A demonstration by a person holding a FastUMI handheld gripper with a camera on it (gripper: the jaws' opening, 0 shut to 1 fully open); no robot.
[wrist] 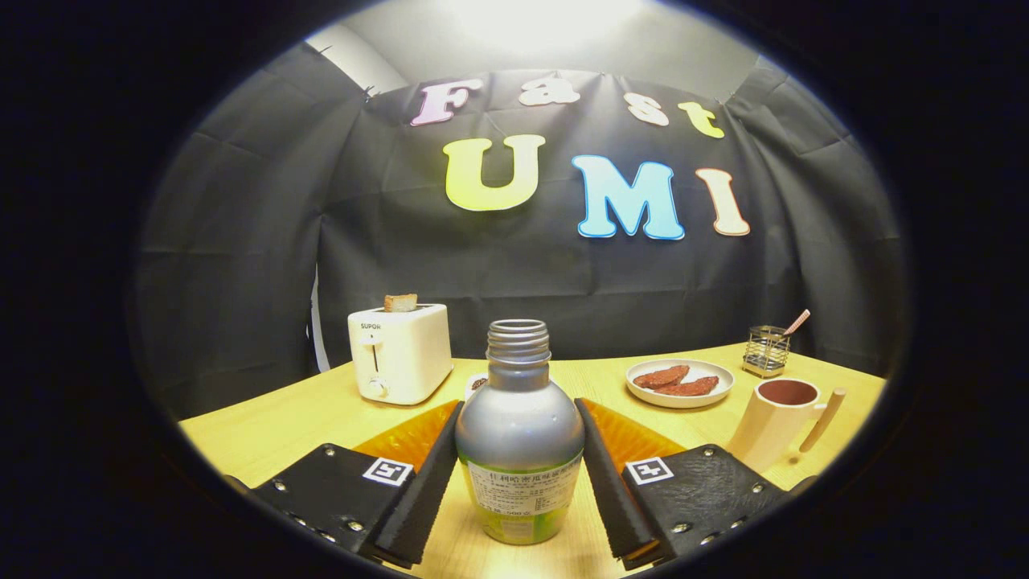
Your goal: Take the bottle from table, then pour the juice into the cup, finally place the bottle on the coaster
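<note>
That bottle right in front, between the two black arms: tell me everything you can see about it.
The bottle stands upright on the wooden table, uncapped, its threaded neck open. The body looks like silvery-grey plastic, rounded at the shoulder, with a pale paper label low down and a yellow-green band beneath. It sits between the fingers of the gripper, which flank it closely on both sides; whether they press on it cannot be told. An orange coaster lies just behind it.

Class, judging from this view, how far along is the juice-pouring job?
Nothing looks finished yet. In hand: the bottle, cap off, stands on the table between the tongs, whose fingers flank it closely; whether they press it is unclear. Left: lifting it, pouring into the cup ahead on the right, then setting it on the coaster, which I cannot pick out.
</note>
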